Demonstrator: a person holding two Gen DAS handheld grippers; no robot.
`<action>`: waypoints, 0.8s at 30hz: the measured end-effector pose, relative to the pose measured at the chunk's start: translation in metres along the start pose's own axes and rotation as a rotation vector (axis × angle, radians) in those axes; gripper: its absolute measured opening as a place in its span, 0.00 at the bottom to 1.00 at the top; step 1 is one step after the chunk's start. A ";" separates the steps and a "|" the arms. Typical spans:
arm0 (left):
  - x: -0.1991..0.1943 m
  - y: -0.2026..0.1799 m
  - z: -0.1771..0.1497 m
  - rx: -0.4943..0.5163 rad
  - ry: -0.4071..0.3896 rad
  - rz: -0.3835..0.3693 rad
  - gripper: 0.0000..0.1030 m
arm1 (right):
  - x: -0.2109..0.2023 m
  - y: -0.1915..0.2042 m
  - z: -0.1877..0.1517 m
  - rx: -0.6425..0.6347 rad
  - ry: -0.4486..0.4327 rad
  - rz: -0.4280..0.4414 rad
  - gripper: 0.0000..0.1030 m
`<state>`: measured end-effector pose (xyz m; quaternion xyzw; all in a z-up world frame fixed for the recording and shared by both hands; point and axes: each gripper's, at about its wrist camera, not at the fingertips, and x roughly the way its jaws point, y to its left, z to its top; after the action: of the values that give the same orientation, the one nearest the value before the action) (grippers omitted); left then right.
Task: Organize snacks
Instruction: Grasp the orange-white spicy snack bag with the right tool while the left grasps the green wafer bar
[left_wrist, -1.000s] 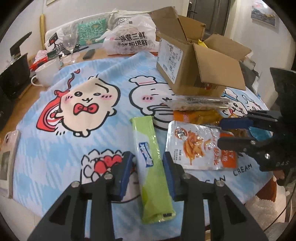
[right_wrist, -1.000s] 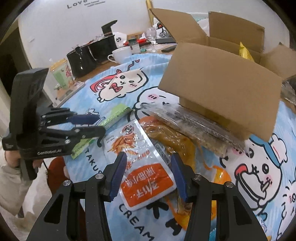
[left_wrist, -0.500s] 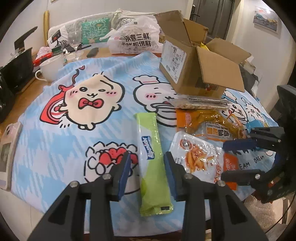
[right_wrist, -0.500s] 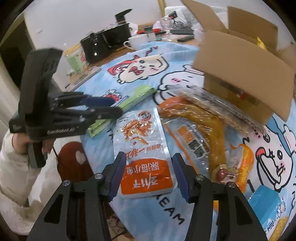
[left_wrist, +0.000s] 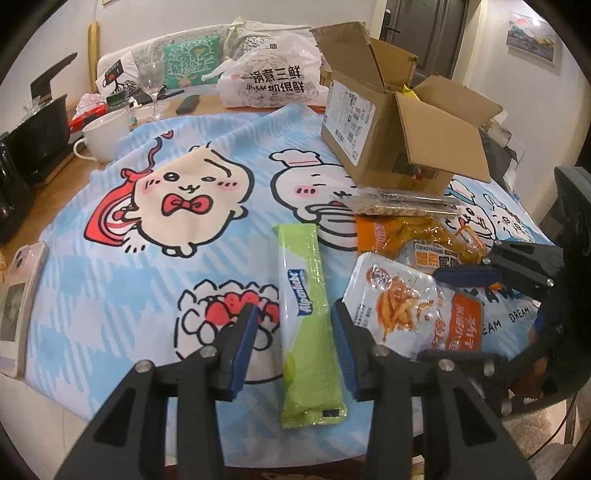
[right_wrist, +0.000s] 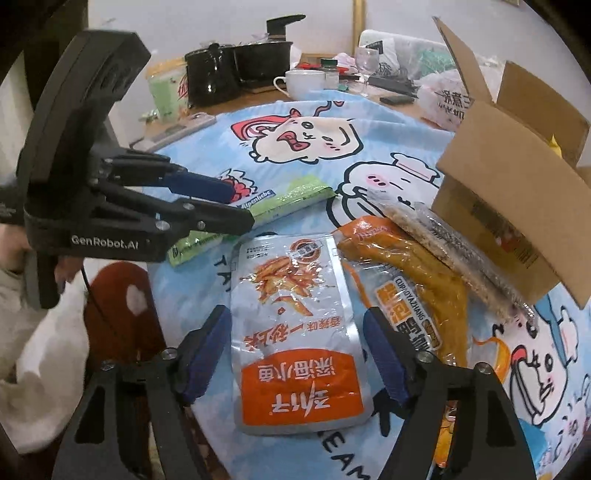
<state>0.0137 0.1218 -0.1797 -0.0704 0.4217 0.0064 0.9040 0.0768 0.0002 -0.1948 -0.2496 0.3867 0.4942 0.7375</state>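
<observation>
Centrally, the open cardboard box (left_wrist: 388, 147) (flaps up) shows something yellow (left_wrist: 408, 90).

Walls: plain white (left_wrist: 258, 11)
Door: dark, far right corner (left_wrist: 424, 33)
Picture: framed, on right wall (left_wrist: 532, 37)
Sofa: behind table, patterned cushions (left_wrist: 192, 55)
Table: wood (left_wrist: 74, 166), cartoon-print blue cloth (left_wrist: 110, 280)
Light: indoor, warm

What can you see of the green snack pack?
The green pack is a long, slim, glossy plastic wrapper with a blue-and-white Alpenliebe logo and crimped ends, apparently sealed. It lies flat on the cartoon cloth near the table's front edge, pointing away from the left gripper, whose open fingers straddle it without visibly touching. It sits apart from the fish-snack pouch to its right.
</observation>
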 end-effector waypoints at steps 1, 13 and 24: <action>0.000 0.000 0.000 0.002 -0.001 0.002 0.37 | 0.000 -0.001 0.000 0.009 0.004 -0.003 0.50; 0.000 -0.002 0.001 0.001 -0.001 0.014 0.37 | -0.011 -0.007 -0.006 0.076 0.012 0.032 0.60; 0.000 -0.003 0.000 -0.005 -0.003 0.013 0.37 | -0.004 0.007 -0.006 0.011 -0.006 -0.017 0.62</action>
<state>0.0143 0.1189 -0.1794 -0.0699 0.4208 0.0136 0.9044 0.0675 -0.0036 -0.1944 -0.2473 0.3852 0.4862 0.7443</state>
